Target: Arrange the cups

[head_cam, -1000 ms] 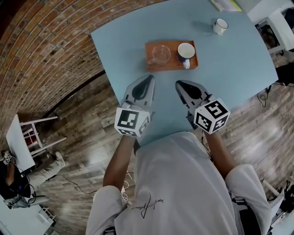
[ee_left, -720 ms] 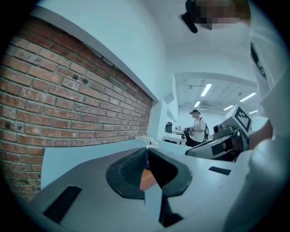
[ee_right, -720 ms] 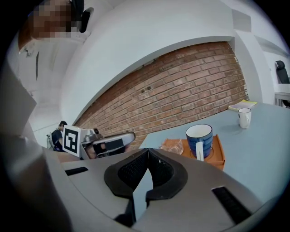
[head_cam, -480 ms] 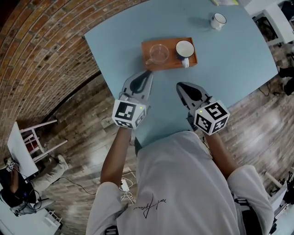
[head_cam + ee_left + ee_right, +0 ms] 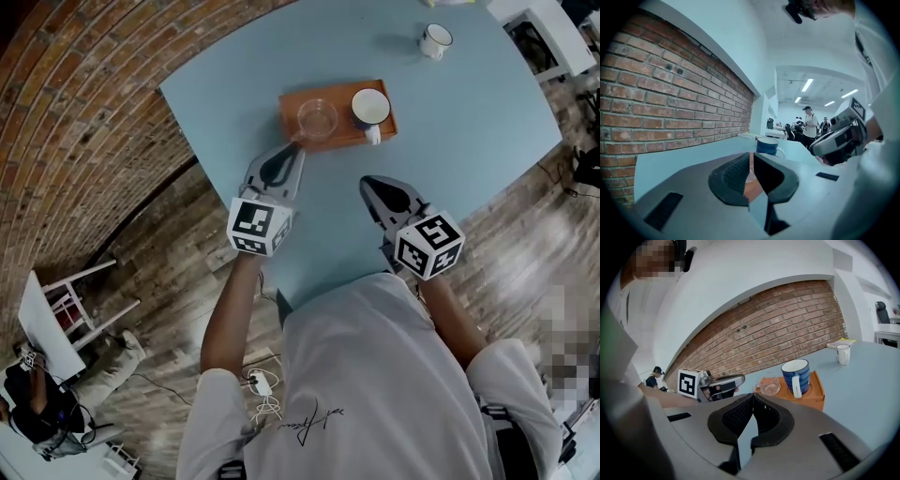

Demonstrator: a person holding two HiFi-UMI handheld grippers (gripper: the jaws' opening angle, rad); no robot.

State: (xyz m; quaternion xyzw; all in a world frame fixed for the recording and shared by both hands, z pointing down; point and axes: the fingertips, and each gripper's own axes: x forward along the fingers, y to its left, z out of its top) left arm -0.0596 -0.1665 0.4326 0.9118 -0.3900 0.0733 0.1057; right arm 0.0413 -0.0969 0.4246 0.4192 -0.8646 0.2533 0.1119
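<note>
The glass cup (image 5: pixel 317 118) and the blue mug (image 5: pixel 370 106) already sit on the orange tray (image 5: pixel 342 140), at its 9 and 3 o'clock sides. The white mug (image 5: pixel 433 40) stands well apart on the table (image 5: pixel 469 122) toward 1 o'clock and is probably the one left to place. The left gripper (image 5: pixel 296 150), at the tray's 7 o'clock corner, and the right gripper (image 5: pixel 367 182), near 5 o'clock, both have their jaws together on nothing.

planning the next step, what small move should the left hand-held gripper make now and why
Probably open the left hand-held gripper: its jaws are shut and empty, its tip just short of the glass cup on the orange tray. It cannot take the cup until they part.
</note>
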